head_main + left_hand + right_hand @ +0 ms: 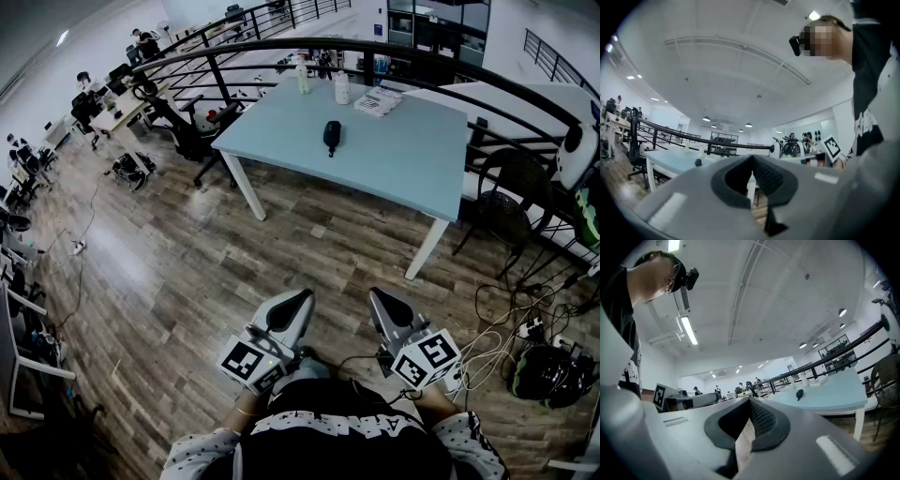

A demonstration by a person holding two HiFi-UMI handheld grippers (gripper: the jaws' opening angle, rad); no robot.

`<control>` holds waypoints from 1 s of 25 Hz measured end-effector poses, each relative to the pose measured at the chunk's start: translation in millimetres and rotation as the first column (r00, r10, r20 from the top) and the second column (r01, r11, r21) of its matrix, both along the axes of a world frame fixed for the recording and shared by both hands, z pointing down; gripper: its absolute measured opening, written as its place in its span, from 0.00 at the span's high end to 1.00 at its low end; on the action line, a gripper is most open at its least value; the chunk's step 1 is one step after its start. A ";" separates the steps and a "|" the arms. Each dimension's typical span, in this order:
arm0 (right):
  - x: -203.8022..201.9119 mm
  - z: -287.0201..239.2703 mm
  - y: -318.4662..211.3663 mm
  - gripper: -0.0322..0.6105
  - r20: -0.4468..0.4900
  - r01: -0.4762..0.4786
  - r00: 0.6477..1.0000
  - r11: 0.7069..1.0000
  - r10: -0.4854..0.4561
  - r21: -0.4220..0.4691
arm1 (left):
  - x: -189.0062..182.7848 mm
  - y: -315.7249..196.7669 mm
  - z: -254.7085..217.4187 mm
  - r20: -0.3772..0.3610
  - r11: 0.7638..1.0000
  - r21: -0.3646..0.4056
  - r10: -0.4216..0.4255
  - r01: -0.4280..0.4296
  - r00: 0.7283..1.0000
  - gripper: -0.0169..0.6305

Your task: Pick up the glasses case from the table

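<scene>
The glasses case lies on the surface, well apart from the left hand-held gripper and right hand-held gripper, both with jaws together and empty. Best to step closer first, then spread one pair of jaws across the case's narrow width.

Glasses case on table, mid-left; bottles behind it at far edge; railing beyond.

Tall bottle, white bottle and paper stack at 12 o'clock. Black railing behind. Office chair at 10 o'clock. Cables and black bag on wood floor, 4 o'clock.
</scene>
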State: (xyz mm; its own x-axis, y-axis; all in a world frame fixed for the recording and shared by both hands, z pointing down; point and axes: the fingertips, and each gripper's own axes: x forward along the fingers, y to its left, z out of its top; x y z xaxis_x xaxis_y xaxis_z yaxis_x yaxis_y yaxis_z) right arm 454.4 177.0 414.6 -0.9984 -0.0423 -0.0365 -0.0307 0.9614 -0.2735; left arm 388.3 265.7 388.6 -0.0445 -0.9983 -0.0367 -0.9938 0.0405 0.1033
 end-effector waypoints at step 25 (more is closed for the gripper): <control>-128.4 18.1 -14.6 0.94 -0.063 -0.029 0.998 0.994 0.022 -0.105 | -130.1 3.8 22.8 -0.004 1.000 -0.023 0.002 -0.002 1.000 0.97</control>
